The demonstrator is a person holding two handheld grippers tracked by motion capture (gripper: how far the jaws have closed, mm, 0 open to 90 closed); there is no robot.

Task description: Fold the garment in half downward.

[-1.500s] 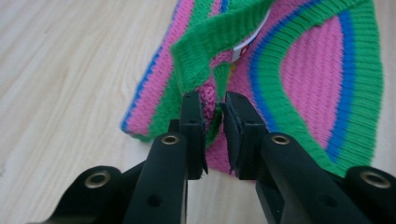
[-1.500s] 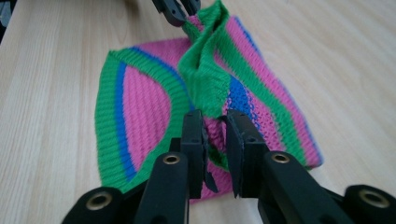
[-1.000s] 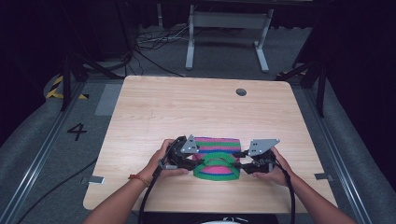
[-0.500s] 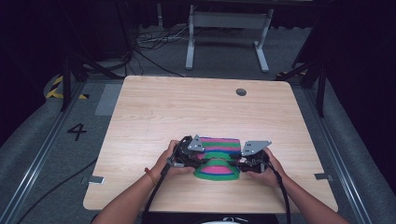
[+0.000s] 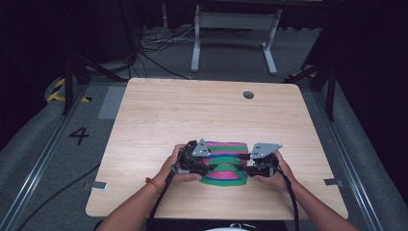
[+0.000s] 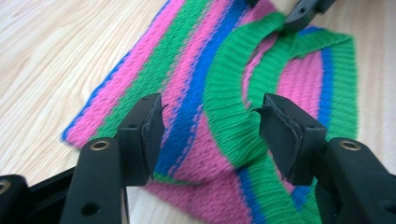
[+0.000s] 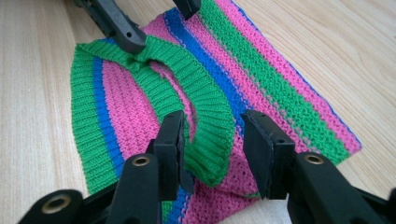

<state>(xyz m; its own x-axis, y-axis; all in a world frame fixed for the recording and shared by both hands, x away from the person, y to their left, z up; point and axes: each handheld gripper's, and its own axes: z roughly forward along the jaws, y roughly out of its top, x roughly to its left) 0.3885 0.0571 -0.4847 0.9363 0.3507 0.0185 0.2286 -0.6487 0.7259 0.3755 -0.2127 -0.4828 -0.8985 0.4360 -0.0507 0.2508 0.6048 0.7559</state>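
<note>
- At the far left of the high view we see grey floor with a painted number 4 [image 5: 79,135] and a dark cable [image 5: 53,196] trailing beside the wooden table [image 5: 192,110].
- Our left hand [image 5: 174,166] comes up from six o'clock and holds the left gripper [image 5: 208,169] at the near middle of the table, its grey plate on top.
- In the left gripper view its jaws stand spread apart, hovering over the knitted piece [image 6: 224,107] with nothing between them; we call it released.
- The knitted piece [image 5: 224,162], striped in pink, green and blue, lies flat on the table between the two grippers, toward six o'clock from the table's centre.
- Its green ribbed band [image 6: 229,112] curves across the stripes and looks lifted off the cloth beneath.
- At twelve o'clock in the left gripper view, the tip of the other gripper touches that band.
- In the right gripper view the jaws of the right gripper [image 7: 212,140] stand on either side of the green ribbed band [image 7: 210,121], a fold of it between them; they are parted, and whether the pads press it we cannot tell.
- Our right hand [image 5: 273,174] holds that gripper at the right edge of the knit.
- At one o'clock on the table sits a small round hole [image 5: 248,95].
- Beyond it, at twelve o'clock, stands a grey metal frame [image 5: 234,29].
</note>
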